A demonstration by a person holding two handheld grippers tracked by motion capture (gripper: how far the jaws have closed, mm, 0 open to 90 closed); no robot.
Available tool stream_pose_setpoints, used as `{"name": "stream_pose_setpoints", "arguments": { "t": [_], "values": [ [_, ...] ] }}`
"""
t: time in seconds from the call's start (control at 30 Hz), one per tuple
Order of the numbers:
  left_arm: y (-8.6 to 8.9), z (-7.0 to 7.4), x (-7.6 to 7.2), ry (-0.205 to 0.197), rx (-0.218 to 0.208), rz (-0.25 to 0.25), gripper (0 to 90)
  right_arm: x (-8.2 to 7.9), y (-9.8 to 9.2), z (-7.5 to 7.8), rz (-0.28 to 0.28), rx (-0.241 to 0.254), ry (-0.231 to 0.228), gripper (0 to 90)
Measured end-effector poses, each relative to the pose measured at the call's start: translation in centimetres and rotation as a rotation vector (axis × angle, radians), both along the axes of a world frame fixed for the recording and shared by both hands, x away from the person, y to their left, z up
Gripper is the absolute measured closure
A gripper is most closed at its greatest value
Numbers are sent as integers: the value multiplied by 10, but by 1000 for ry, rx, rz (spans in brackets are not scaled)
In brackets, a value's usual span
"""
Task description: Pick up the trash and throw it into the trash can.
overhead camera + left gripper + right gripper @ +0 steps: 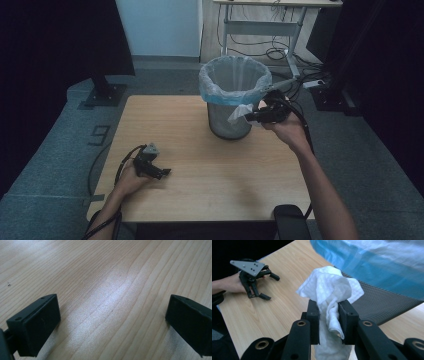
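A: The white tissue [329, 293] is clamped between the two black jaws of the right gripper [253, 117], bunched up above the pads with its tail hanging below them.

B: Where does that put it on the table [210, 175]?

A: In the high view, at about two o'clock from the table's middle, held in the air just beside the mesh bin [230, 122], at the bin's three o'clock side, below the blue liner [225, 95] folded over the rim.

B: And the left gripper [159, 172]?

A: It rests on the wood at eight o'clock, well apart from the bin. Its jaws stand wide apart with bare wood grain between them.
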State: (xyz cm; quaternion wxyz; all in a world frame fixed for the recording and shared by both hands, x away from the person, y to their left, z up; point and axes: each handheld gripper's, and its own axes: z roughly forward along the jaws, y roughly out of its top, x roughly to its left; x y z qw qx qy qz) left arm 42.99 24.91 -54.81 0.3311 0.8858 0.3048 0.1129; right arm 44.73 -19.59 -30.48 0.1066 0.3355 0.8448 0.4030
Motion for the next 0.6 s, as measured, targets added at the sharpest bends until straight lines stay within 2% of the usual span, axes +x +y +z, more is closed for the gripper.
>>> {"name": "stream_pose_setpoints", "arguments": {
  "t": [0.33,0.6],
  "values": [
    [0,0,0,0,-1,0,0,6,-6,31,-12,3,-6,727],
    [0,0,0,1,-1,0,0,-4,-11,46,-7,8,-7,727]
  ]
}}
